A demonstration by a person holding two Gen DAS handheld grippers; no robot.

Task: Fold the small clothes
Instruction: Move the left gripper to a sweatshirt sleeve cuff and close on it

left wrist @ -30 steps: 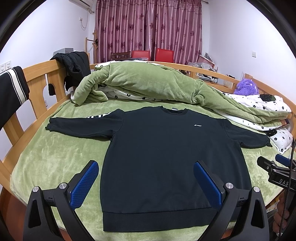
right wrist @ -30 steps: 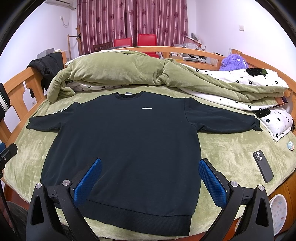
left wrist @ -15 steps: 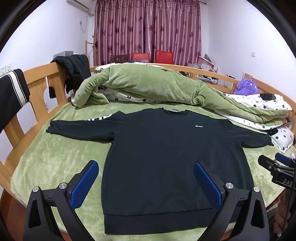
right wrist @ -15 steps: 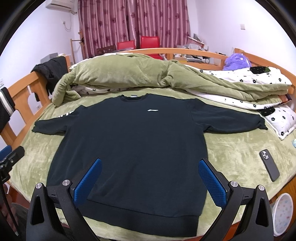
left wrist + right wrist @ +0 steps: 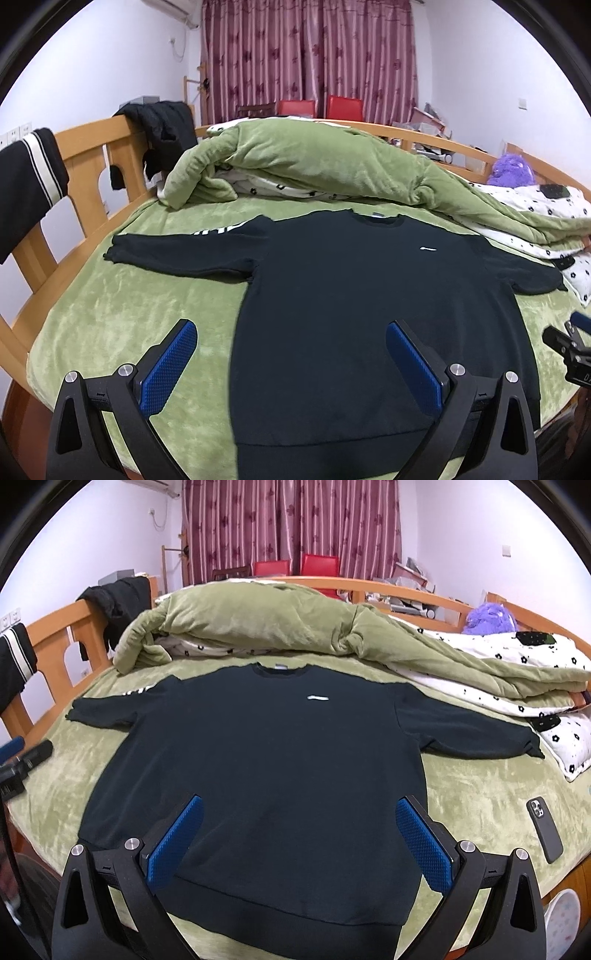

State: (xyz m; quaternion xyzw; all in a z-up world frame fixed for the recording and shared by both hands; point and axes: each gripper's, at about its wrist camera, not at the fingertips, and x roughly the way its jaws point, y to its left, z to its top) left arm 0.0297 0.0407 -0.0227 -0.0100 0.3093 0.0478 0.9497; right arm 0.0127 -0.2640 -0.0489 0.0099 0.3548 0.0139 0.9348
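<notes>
- The left hand-held gripper hangs above the near edge of the bed, its blue-padded fingers spread wide with nothing between them; the left pad sits over bare green cover, the right pad over the sweatshirt's lower left part.
- The right hand-held gripper is likewise spread wide and empty, above the sweatshirt's lower half near the hem.
- Each gripper shows at the edge of the other's view: the right one at the far right of the left wrist view, the left one at the far left of the right wrist view.
- The black sweatshirt lies flat and face up on the green bed cover, hem toward the near edge, collar away, both sleeves stretched out sideways, unfolded. A small white logo marks the chest.
- A dark phone lies on the cover to the right, apart from the sweatshirt.
- Just past the collar, a green quilt with a white flowered lining is heaped across the bed.
- A purple plush toy sits at the far right.
- Dark clothing hangs over the wooden bed rail on the left.
- Farthest off stand two red chairs before maroon curtains.
</notes>
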